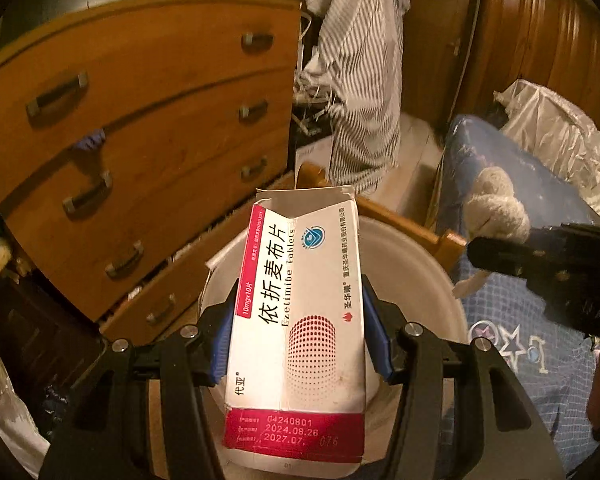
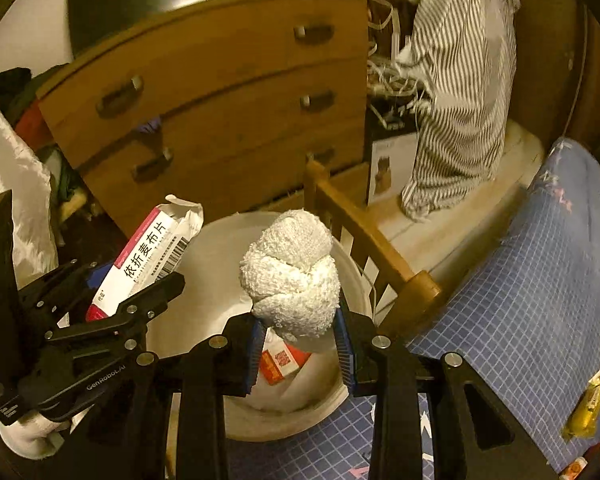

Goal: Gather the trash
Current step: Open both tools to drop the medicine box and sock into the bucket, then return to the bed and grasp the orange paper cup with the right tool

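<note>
My left gripper (image 1: 298,332) is shut on a white and pink medicine box (image 1: 300,320) with a torn open top, held above a white plastic bin (image 1: 416,272). The box (image 2: 148,256) and left gripper (image 2: 136,280) also show in the right wrist view, at the bin's left rim. My right gripper (image 2: 300,332) is shut on a knotted white cloth wad (image 2: 292,276), held over the bin (image 2: 220,272). An orange and white small box (image 2: 282,362) lies inside the bin. The cloth wad (image 1: 496,208) and the right gripper's black body (image 1: 552,264) show at the right of the left wrist view.
A wooden chest of drawers (image 1: 140,120) stands behind the bin. A striped shirt (image 2: 460,92) hangs at the back. A wooden bed rail (image 2: 364,236) runs beside the bin. A blue checked blanket (image 2: 520,300) covers the bed, with a yellow wrapper (image 2: 590,408) on it. White plastic bags (image 1: 560,136) lie at the right.
</note>
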The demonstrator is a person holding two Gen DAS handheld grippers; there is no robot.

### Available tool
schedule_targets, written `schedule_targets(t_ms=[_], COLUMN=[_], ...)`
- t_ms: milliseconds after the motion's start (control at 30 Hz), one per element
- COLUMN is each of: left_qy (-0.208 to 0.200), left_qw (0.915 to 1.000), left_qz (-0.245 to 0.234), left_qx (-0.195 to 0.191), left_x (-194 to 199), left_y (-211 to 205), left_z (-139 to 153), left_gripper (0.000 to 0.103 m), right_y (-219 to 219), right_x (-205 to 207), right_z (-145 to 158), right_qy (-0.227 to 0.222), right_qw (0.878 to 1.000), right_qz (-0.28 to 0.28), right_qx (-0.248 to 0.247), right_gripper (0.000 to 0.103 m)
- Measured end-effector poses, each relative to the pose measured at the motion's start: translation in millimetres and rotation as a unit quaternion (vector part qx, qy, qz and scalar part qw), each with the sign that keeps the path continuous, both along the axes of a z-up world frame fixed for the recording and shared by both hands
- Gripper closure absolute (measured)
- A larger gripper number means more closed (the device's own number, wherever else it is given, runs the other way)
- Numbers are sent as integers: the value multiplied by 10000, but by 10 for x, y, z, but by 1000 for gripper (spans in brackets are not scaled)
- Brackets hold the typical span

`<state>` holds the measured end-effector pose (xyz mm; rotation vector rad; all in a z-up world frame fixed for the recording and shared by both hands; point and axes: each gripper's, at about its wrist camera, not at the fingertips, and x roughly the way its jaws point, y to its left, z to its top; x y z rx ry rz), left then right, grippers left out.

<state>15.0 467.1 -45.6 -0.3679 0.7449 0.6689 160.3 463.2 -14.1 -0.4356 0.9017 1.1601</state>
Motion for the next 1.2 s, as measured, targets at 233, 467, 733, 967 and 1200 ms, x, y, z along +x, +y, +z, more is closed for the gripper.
schedule_targets(t_ms=[233, 467, 733, 967, 1200], left_qy=[271, 307, 403, 279, 140], left_qw=[9991, 9990, 9989, 9993, 9998], left_qz=[-56, -40, 106, 186, -138], left_qx=[-307, -320, -223, -160, 31], left_x=[49, 64, 84, 31, 92], left_y=[172, 214, 224, 197, -200], left_z=[-233, -269, -272, -180, -23], left_gripper=[51, 51, 44, 43, 43], right_y=[46, -1, -90, -341, -1073], right_x=[165, 225, 279, 321, 180], right_z=[-300, -394, -352, -179, 41], right_qy=[445, 504, 556, 555, 367], right_qw=[9984, 9981, 9983, 9984, 9972], right_qz=[67, 73, 50, -38, -165], right_qx=[-336, -341, -179, 136, 633], right_gripper=[70, 70, 56, 56, 56])
